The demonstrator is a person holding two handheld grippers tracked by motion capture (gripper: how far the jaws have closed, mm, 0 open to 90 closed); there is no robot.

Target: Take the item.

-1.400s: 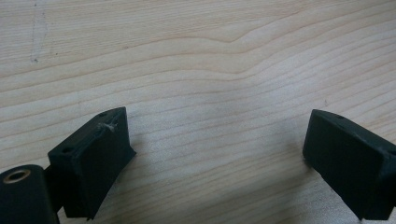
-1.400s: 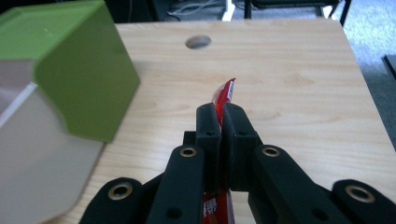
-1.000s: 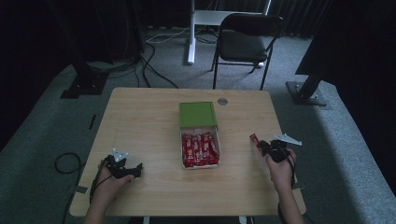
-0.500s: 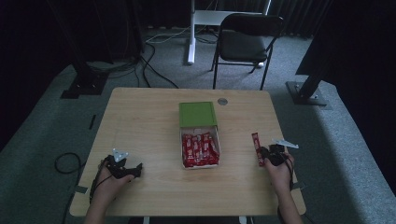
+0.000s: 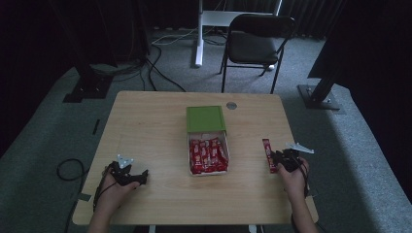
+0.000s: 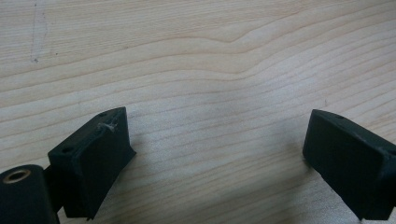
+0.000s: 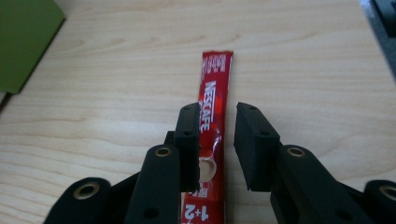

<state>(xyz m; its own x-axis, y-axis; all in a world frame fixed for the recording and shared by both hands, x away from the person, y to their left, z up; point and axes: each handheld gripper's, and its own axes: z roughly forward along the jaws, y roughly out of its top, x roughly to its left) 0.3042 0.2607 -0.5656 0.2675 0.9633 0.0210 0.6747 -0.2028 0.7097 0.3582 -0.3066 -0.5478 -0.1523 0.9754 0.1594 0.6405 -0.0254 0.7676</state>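
Note:
A red Nescafe sachet (image 7: 215, 84) lies flat on the wooden table (image 5: 145, 126), right of the box, also seen as the sachet (image 5: 266, 151) in the high view. My right gripper (image 7: 217, 140) straddles its near end. Its jaws have just been opening, and a gap shows beside the sachet, so the pads no longer press it. In the high view the right gripper (image 5: 278, 158) rests near the table's right edge. An open white box (image 5: 226, 154) in the middle holds several red sachets, with its green lid (image 5: 205, 119) behind. My left gripper (image 5: 140, 175) rests open at the front left; between its jaws (image 6: 217, 154) is bare wood.
A small grey disc (image 5: 231, 105) sits on the table behind the lid. A black folding chair (image 5: 257, 46) and a white stand (image 5: 199, 34) are on the floor beyond the table. Cables lie on the carpet at the left.
The right hand came down and toward the person, setting the sachet flat on the table, and its jaws parted. The left hand stayed still.

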